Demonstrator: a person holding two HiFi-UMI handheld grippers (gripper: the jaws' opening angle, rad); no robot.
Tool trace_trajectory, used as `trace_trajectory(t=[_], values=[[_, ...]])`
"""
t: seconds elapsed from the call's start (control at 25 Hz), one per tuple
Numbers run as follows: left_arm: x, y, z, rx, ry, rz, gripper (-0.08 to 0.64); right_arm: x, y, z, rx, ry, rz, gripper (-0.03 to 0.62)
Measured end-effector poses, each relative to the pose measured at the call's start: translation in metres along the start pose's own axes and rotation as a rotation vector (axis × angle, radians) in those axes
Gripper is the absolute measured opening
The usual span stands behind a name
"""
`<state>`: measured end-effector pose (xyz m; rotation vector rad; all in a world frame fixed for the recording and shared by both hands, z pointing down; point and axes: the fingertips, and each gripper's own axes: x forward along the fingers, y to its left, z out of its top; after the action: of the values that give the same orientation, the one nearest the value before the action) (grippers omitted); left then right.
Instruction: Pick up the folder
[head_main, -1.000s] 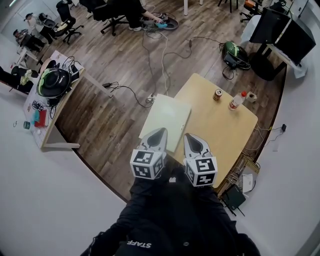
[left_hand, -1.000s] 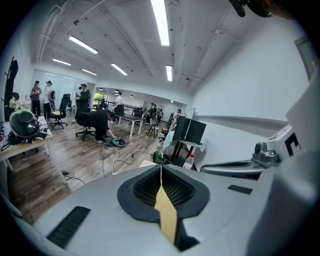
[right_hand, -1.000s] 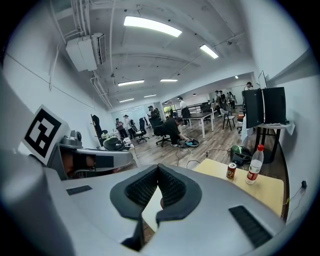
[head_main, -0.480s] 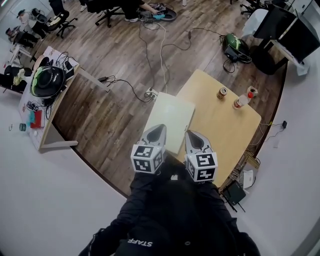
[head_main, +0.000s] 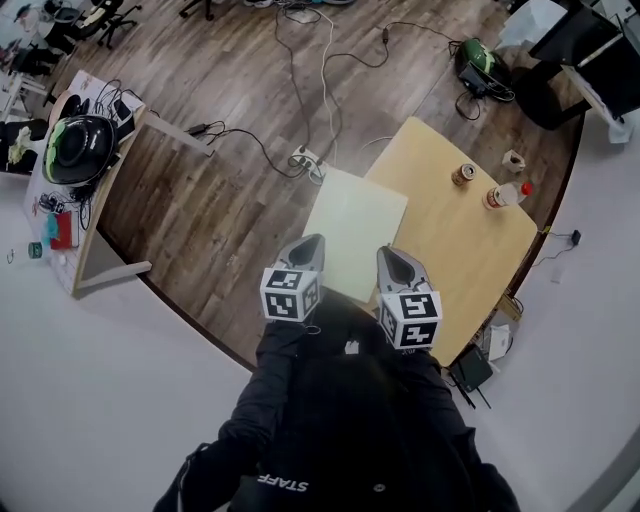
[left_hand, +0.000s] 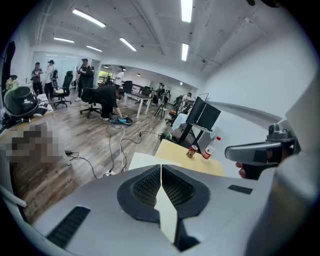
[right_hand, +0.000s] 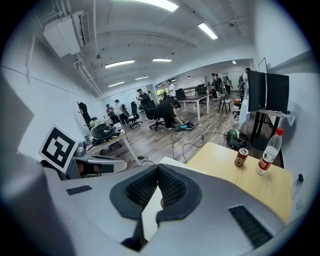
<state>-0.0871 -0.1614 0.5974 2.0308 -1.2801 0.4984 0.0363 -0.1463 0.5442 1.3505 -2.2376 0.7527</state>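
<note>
Head view — folder (head_main: 355, 235) flat; left tool (head_main: 313, 240) shut.

Left gripper (head_main: 308, 243), right gripper (head_main: 391, 254): grey shells, smooth matt plastic. Pads (left_hand: 146, 187): black, finely ribbed, rubbery look. Marker cubes (head_main: 291, 295) on both: matt black-and-white print.

Folder (head_main: 356, 232), just ahead of both tips: pale cream, flat matt face, card or paper look, no gloss.

Table (head_main: 470, 250) under it: light wood, smooth, low sheen.

Floor (head_main: 220, 200) beyond the left gripper: darker wood planks, grain visible, slight sheen.

Can (head_main: 463, 175), well ahead of the right gripper: shiny metal. Bottle (head_main: 505, 194) beside it: clear plastic, red cap.

Helmet (head_main: 78, 148), far out past the left gripper: glossy black shell.

Sleeves (head_main: 285, 380) behind the grippers: dark matt cloth.
</note>
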Motion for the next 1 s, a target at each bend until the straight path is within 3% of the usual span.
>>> trace_trajectory(t=[0.36,0.84,1.0], values=[[0.064,0.065,-0.020,-0.043,0.131,-0.011,0.035,0.055,-0.008,-0.010,0.032,0.079,-0.026,0.023],[0.135,0.116,-0.036,-0.075,0.236,-0.061,0.038,0.106,-0.018,-0.022,0.050,0.145,-0.027,0.023],[0.148,0.121,-0.043,-0.076,0.275,-0.089,0.104,0.122,-0.027,-0.024,0.061,0.154,-0.036,0.023]])
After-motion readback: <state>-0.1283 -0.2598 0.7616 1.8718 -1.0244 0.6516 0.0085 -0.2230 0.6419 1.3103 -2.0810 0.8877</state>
